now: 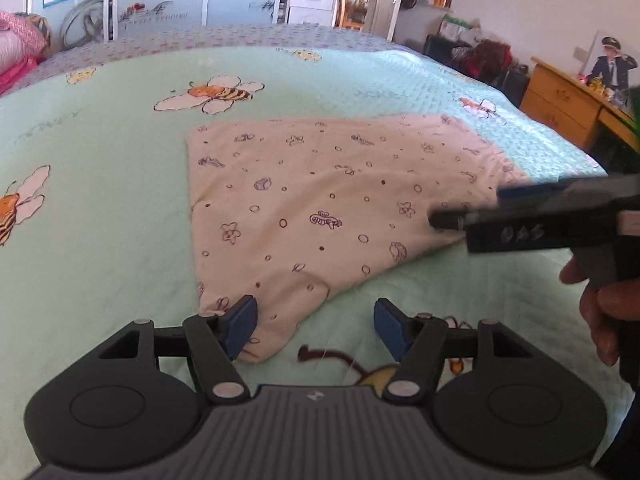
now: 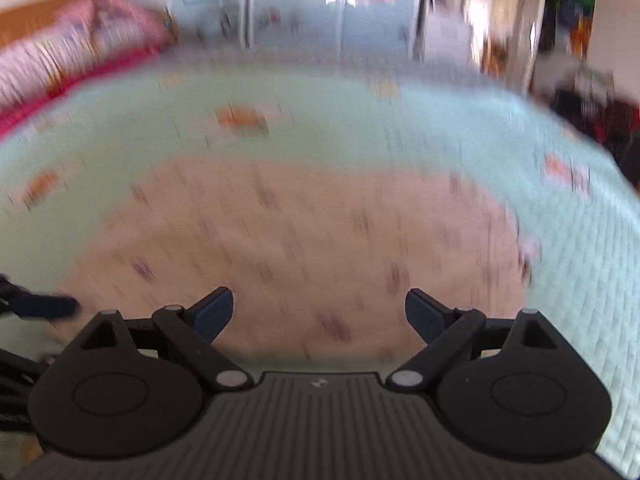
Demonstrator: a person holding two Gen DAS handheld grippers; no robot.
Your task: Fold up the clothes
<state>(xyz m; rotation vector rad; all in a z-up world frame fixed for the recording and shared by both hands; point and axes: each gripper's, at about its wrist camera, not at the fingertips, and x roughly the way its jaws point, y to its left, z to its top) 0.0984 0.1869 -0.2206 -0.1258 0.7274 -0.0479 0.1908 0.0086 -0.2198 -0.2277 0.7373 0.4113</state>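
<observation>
- A cream printed garment [image 1: 320, 200] lies spread on the bed [image 1: 100, 184], atop a green bee-print quilt; it looks folded at least once, into a rough wedge, flat but with a loose near corner; further folds and a tidy finish seem left to do.
- The left gripper [image 1: 315, 328] hovers low over that near corner, angled down at the quilt; its jaws stand wide and clamp nothing, one blue pad [image 1: 242, 326] over the cloth's edge, the other over bare quilt.
- The right gripper [image 2: 319, 314] points down over the garment's near edge; its own view is blurred, yet the jaws show plainly wide apart with nothing between them.
- In the left view the right gripper reaches in sideways over the garment's right corner; a hand [image 1: 604, 312] grips its handle at the frame's edge.
- A wooden desk [image 1: 560, 96] stands well beyond the bed; pink bedding [image 1: 20, 48] is heaped at the far left.
</observation>
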